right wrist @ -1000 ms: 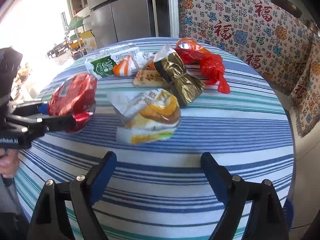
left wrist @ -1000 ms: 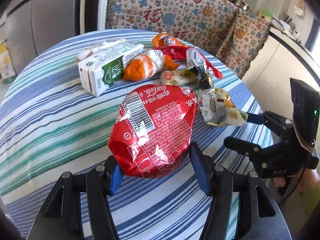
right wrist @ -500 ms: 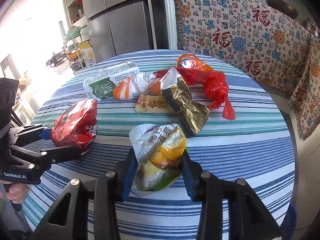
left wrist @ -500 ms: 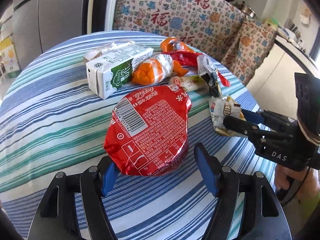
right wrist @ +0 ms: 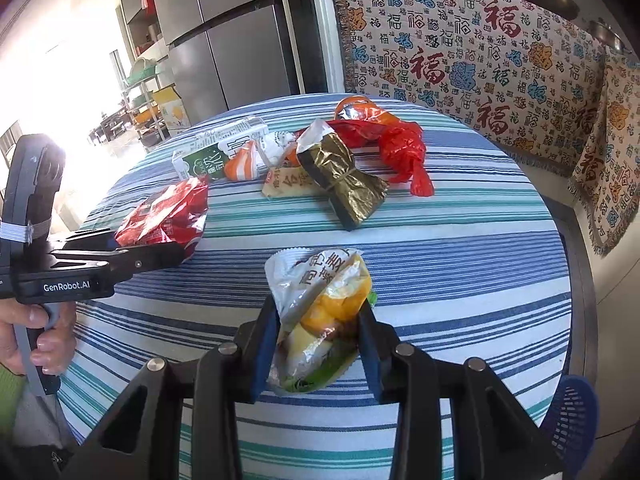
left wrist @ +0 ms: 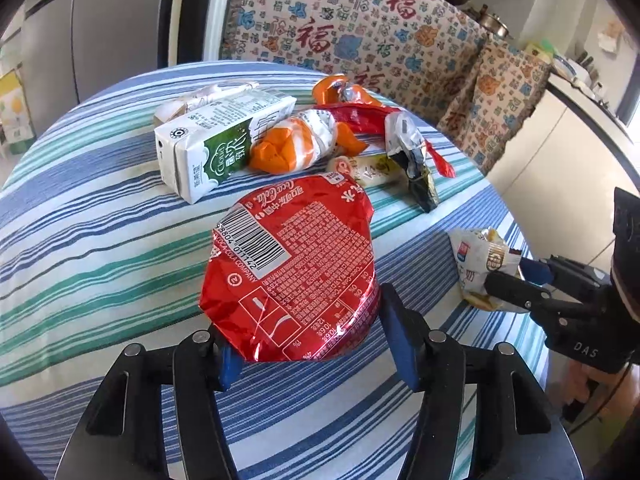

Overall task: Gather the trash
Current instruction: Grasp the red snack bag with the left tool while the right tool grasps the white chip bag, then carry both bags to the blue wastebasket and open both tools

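While both tools are working over the striped tablecloth point(right wrist: 460, 248), the left gripper point(left wrist: 316, 340) is clamping a crumpled red wrapper point(left wrist: 296, 268) between its blue pads, the wrapper sitting at the near left of the table. Lying further back at the left is a green-and-white milk carton point(left wrist: 216, 148), with an orange-and-white wrapper point(left wrist: 296, 144) just beside it on the right. A small beige packet point(right wrist: 286, 186) is lying near the middle, touching a dark gold foil wrapper point(right wrist: 344, 176), and a red plastic bag point(right wrist: 394, 148) is trailing off at the far right of the heap. Nearest the right-hand camera, the right gripper point(right wrist: 318, 354) is pinching a white-and-yellow snack bag point(right wrist: 320, 316), well apart from the heap.
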